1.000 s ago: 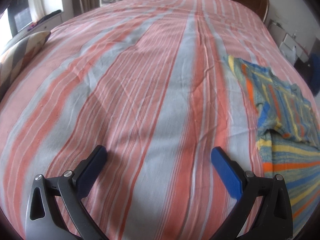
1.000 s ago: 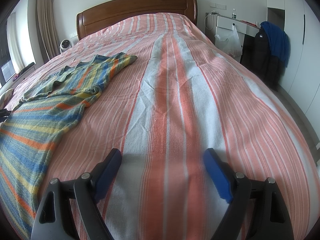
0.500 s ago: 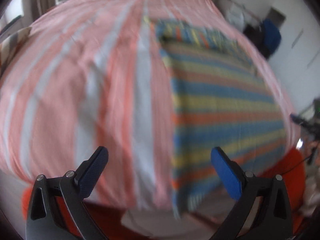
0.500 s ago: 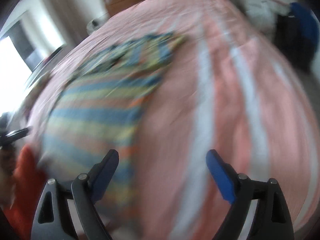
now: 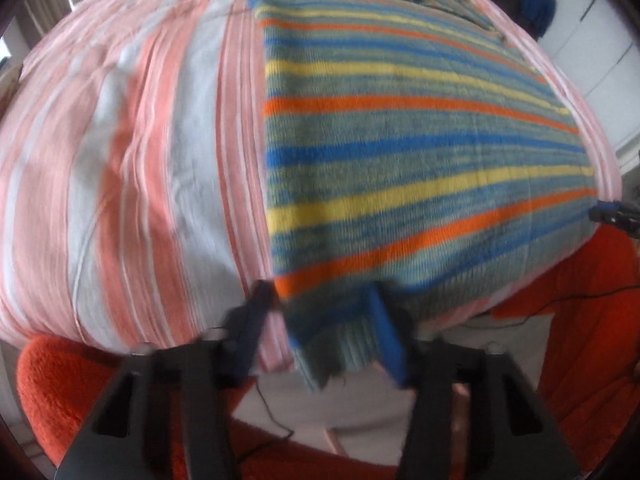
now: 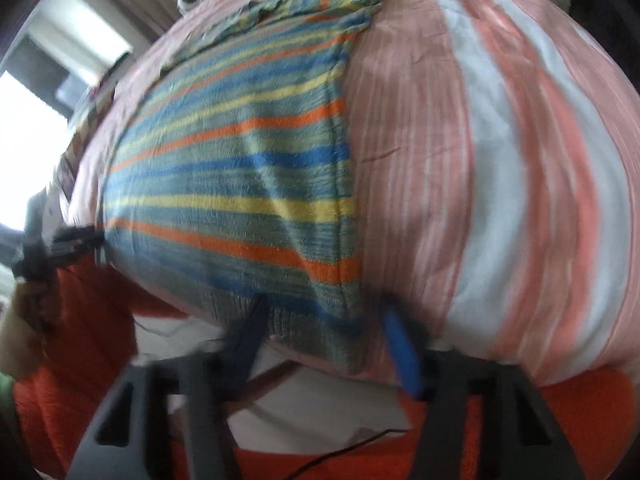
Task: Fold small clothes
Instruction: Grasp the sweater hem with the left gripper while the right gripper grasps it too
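Tongs left (image 5: 320, 312) and right (image 6: 324, 322) closing on sweater (image 5: 400, 152) hem corners at bed (image 5: 120, 160) edge

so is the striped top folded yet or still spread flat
Spread flat: the striped top lies open across the bed, its hem hanging over the near edge.

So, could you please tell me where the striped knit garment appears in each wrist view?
Left wrist: striped garment fills centre-right, near corner between the closing jaws.
Right wrist: striped garment centre-left, hem corner between the closing jaws.
Shared landmark: pink striped bedspread.
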The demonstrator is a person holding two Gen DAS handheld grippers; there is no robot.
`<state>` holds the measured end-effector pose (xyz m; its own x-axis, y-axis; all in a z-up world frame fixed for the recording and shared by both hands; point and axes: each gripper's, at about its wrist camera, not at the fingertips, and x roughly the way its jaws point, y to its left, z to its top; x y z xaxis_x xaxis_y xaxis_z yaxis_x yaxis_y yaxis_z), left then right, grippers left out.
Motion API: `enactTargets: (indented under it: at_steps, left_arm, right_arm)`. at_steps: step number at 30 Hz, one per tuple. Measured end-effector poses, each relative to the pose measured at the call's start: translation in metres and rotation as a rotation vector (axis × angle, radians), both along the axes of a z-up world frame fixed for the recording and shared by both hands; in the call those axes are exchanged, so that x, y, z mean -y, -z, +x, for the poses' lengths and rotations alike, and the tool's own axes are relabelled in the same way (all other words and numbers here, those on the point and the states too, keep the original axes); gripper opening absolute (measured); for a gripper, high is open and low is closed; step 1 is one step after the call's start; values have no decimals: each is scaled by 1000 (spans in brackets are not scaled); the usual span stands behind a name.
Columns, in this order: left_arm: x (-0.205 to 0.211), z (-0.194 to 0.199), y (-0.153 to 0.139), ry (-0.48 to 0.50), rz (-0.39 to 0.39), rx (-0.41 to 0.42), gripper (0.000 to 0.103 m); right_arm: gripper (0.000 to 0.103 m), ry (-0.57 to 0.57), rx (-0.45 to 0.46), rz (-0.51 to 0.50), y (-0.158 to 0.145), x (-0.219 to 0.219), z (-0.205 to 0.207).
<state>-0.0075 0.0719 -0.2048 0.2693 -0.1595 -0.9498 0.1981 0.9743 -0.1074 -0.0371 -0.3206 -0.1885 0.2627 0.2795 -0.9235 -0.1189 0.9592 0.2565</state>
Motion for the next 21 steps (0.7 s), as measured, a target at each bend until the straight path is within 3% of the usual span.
enactTargets:
  at_steps: [1, 5, 11, 14, 17, 21]
  left_arm:
    - [-1, -1, 3, -1, -22, -23, 8]
    - [-12, 0, 0, -45, -123, -54, 4]
    - [-35, 26, -52, -112, -379, 39, 4]
    - [-43, 68, -71, -142, -463, 95, 4]
    - [-44, 131, -83, -149, -445, 175, 4]
    - [-54, 225, -77, -204, -471, 175, 3]
  right_arm:
    - [6, -20, -23, 8, 4, -5, -1]
    - [6, -40, -47, 63, 1, -19, 2]
    - [6, 84, 51, 343, -32, -7, 34]
    - [6, 128, 129, 397, -47, -2, 76]
    - [6, 157, 219, 395, -59, 6, 131]
    - [6, 196, 282, 384, -61, 13, 212]
